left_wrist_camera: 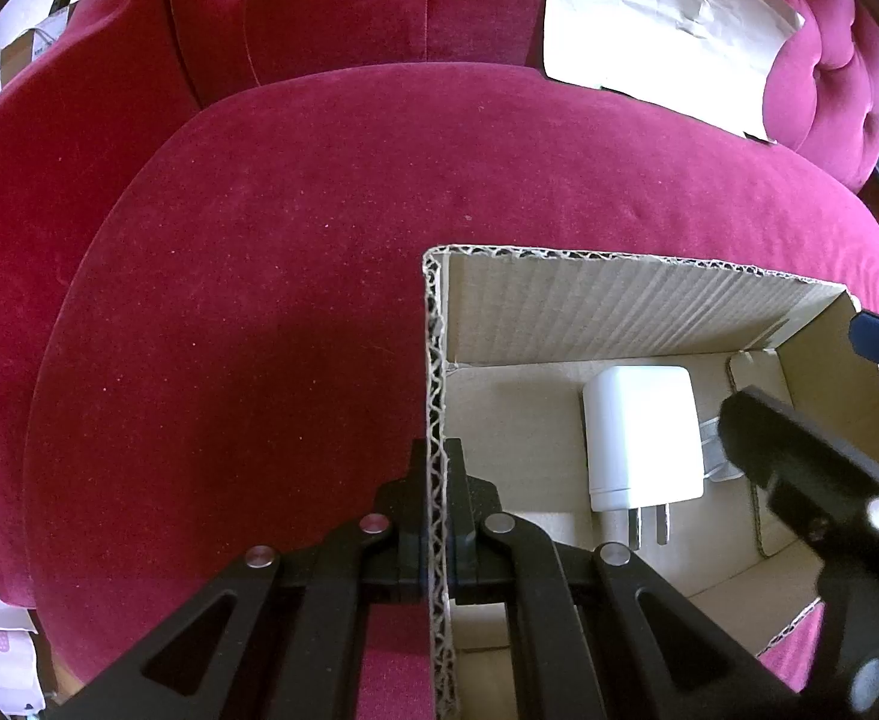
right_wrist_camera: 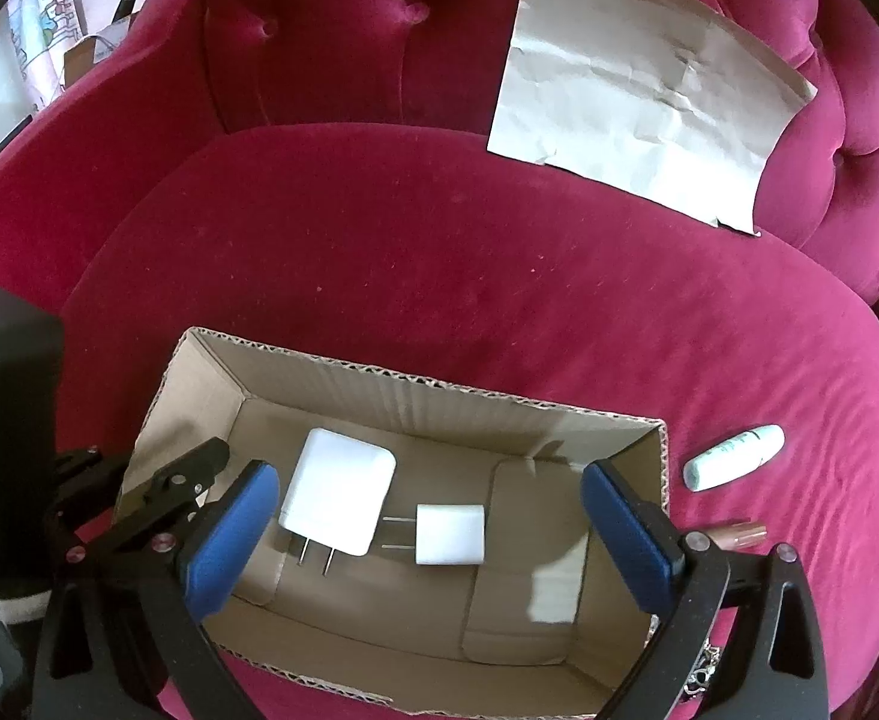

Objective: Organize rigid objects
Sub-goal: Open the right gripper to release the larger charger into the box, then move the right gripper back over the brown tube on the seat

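An open cardboard box point(right_wrist_camera: 439, 383) stands on the red seat cushion. On its floor lie a large white plug charger point(right_wrist_camera: 337, 498) and a small white plug charger point(right_wrist_camera: 448, 534), their prongs close together. My right gripper point(right_wrist_camera: 427, 474) hangs open over the box with its blue pads point(right_wrist_camera: 241, 510) wide apart and touching neither charger. My left gripper point(left_wrist_camera: 436, 480) is shut on the box's left wall point(left_wrist_camera: 436, 360). In the left wrist view the large charger point(left_wrist_camera: 643, 438) shows, and a finger of the right gripper point(left_wrist_camera: 796, 372) hides the small one.
On the cushion right of the box lie a white tube with green print point(right_wrist_camera: 733, 465) and a small copper-pink cylinder point(right_wrist_camera: 739, 534). A thin chain point(right_wrist_camera: 703, 666) shows by the right finger's base. A creased paper sheet point(right_wrist_camera: 649, 114) leans on the tufted red backrest point(right_wrist_camera: 349, 30).
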Demonstrator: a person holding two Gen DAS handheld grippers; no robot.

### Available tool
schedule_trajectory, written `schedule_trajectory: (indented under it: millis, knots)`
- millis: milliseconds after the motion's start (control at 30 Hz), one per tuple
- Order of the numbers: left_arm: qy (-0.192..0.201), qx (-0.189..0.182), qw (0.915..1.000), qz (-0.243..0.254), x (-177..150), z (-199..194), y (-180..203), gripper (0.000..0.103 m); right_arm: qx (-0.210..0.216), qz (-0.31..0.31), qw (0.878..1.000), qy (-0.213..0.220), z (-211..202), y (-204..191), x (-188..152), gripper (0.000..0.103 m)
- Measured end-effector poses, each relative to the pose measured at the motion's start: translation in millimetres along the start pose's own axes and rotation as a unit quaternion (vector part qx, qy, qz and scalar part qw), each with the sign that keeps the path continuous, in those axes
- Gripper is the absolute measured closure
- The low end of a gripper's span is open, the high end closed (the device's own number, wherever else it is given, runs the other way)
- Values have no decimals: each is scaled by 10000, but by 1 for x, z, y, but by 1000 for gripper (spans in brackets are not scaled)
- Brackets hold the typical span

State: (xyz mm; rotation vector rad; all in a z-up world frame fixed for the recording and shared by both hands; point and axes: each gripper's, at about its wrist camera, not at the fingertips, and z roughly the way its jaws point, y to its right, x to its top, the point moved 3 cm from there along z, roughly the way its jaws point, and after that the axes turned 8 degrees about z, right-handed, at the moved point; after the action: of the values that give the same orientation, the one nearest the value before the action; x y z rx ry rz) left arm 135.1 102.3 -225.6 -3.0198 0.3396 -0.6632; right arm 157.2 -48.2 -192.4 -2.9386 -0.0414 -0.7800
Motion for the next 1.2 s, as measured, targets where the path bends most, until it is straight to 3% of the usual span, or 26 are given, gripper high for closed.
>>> schedule_trajectory:
  millis: [500,1200]
  knots:
    - [2,10,10000,-12,0,0,0,100,-23,104,9995,281,-26,25,7,0]
    - [2,11,10000,-21,1,1,-2,100,-430,568,9970,319,-33,105,15,0]
